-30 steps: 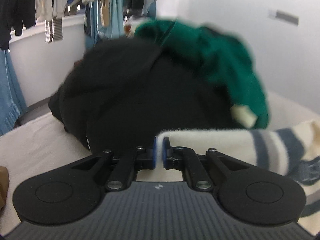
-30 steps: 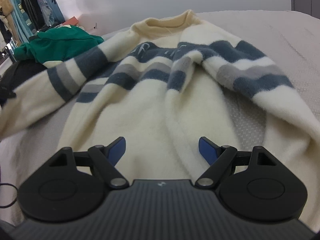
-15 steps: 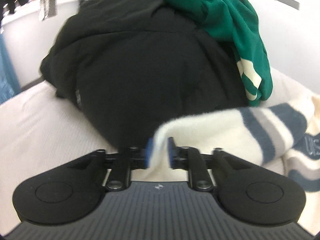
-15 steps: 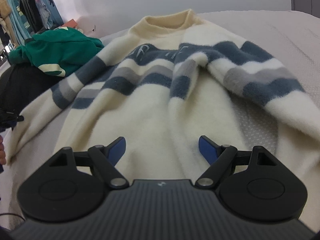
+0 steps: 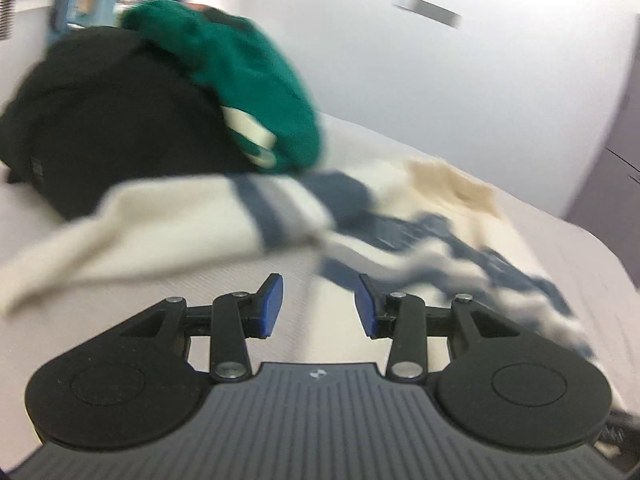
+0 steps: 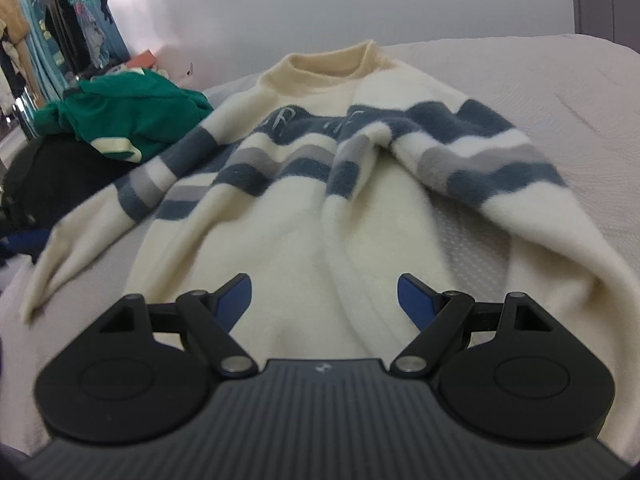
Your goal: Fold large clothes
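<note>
My left gripper (image 5: 319, 306) jaws have just been opening, nothing between them; my right gripper (image 6: 324, 300) hangs wide over the striped sweater (image 6: 304, 208), spread beside the green garment (image 6: 128, 120). Next, I'd fold a sleeve inward.

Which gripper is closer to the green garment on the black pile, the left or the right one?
Left. The left gripper is just before the pile with the green garment; the right gripper is over the sweater's hem, farther away.
</note>
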Demonstrator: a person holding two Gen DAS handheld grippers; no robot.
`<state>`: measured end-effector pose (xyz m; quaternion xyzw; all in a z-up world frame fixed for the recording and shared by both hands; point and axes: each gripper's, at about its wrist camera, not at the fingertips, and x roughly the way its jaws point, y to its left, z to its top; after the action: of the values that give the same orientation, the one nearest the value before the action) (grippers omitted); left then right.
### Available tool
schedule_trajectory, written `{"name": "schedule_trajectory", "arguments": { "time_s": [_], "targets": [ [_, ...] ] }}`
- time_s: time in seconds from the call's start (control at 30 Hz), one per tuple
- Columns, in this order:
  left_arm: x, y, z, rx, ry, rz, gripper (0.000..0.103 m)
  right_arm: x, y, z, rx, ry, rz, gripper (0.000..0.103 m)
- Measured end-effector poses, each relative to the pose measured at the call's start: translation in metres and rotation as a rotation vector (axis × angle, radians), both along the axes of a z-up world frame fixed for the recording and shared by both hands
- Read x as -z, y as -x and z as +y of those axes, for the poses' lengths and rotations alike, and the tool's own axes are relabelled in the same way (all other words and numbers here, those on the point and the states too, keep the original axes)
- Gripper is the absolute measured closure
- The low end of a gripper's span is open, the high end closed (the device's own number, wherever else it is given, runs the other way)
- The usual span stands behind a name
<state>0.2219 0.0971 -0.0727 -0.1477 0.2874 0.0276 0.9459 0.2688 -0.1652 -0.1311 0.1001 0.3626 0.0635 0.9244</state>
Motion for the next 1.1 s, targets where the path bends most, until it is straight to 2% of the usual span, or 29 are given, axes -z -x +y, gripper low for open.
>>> {"name": "schedule_trajectory", "arguments": {
  "time_s": [0.2,0.37,0.5,0.57,0.7,0.83,0.97,1.1],
  "targets": [
    [0.018,0.025,-0.059,0.173,-0.004,0.013,0.058,-0.007,0.027,-0.016,0.052,0.039,-0.006,0.021],
    [0.038,0.028,-0.081,0.277,-0.029,0.029,0.058,-0.013,0.032,-0.037,0.184,0.068,0.002,0.021],
    [0.05,0.02,-0.078,0.269,0.021,0.057,0.058,-0.008,0.021,-0.058,0.313,0.08,0.046,0.021],
    [0.052,0.018,-0.069,0.251,0.017,0.053,0.058,-0.002,0.017,-0.07,0.383,0.058,0.079,0.021],
    [0.056,0.017,-0.059,0.251,0.018,0.055,0.058,0.011,0.003,-0.081,0.452,0.026,0.146,0.021],
    [0.059,0.014,-0.051,0.266,0.037,0.042,0.058,0.023,-0.013,-0.075,0.476,0.099,0.187,0.021],
    [0.073,0.001,-0.045,0.264,0.037,0.085,0.058,0.028,-0.023,-0.069,0.483,0.162,0.191,0.014],
    [0.087,-0.012,-0.033,0.256,0.112,0.137,0.058,0.037,-0.032,-0.063,0.489,0.236,0.218,0.014]
  ]
}}
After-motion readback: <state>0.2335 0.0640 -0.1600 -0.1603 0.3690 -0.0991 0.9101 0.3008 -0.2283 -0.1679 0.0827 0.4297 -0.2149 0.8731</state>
